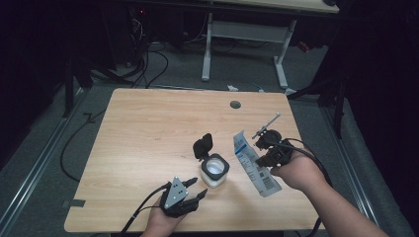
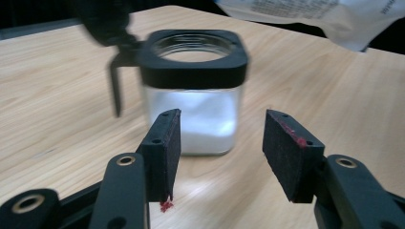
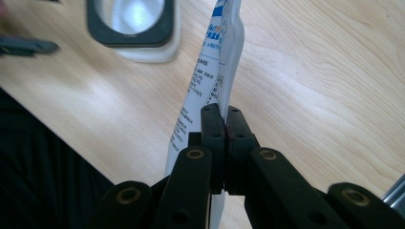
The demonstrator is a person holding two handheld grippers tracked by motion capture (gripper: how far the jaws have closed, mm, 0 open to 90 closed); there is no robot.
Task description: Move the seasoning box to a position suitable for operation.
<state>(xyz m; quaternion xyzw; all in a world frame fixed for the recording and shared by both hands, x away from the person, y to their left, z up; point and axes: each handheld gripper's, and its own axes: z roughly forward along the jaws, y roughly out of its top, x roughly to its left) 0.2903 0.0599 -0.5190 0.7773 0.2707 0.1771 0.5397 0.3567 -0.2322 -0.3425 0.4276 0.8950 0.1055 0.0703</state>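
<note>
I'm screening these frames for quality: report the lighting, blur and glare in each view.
High view: table lit, surroundings nearly black. Left gripper view: jar slightly soft, its flipped lid smeared, sheen on the wood. Right gripper view: packet sharp between the shut right gripper, jar and background blurred.

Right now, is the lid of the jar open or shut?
Open. The black lid is swung back beside the jar, and the round mouth shows white powder inside.
</note>
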